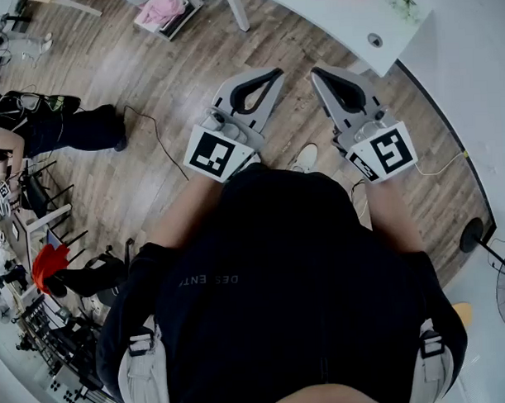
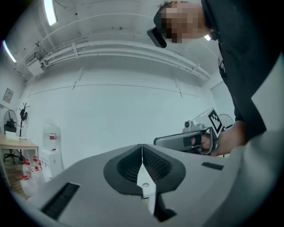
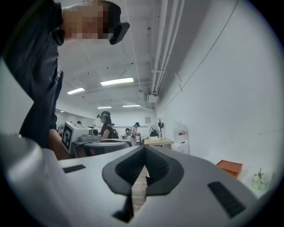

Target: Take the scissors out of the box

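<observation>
I see wooden floor (image 1: 149,93) below and a white table (image 1: 337,20) ahead on the right. Both claws are level, side by side over the floor: left claw (image 1: 274,72) pressed together, empty; right claw (image 1: 316,70) the same. An orange box (image 3: 229,167) sits on the table. I can't make out the scissors.

Wooden floor (image 1: 149,68) lies open ahead — white table (image 1: 337,20) stands near the right claw (image 1: 322,71).
</observation>
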